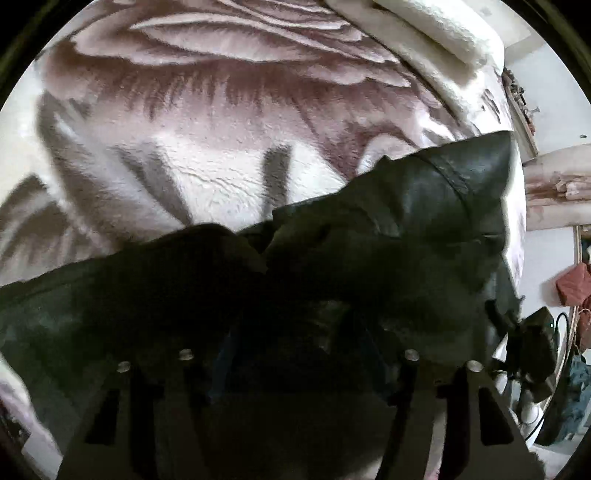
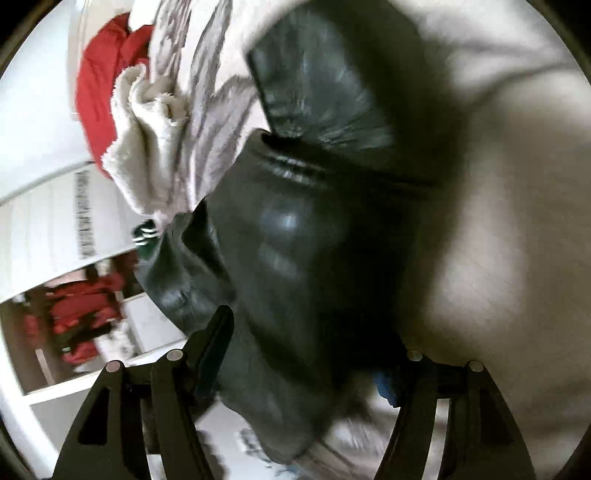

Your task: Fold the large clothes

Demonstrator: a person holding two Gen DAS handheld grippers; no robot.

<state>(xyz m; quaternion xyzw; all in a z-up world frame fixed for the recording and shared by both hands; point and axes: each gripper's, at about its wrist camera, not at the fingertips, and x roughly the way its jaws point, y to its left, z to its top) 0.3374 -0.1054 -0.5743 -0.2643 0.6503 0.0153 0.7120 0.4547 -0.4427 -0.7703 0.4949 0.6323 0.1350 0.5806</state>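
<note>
A black leather jacket is lifted over a bed with a pink and white flower-patterned blanket. In the left wrist view the jacket hangs in front of my left gripper and hides its fingertips; the jaws look closed on the leather. In the right wrist view the same jacket fills the middle, bunched between the fingers of my right gripper, which is shut on it. The right view is blurred by motion.
A cream fleece blanket lies at the bed's far edge. A red garment and a cream fleece lie on the bed. Pink bags hang at the right. A white cupboard stands at the left.
</note>
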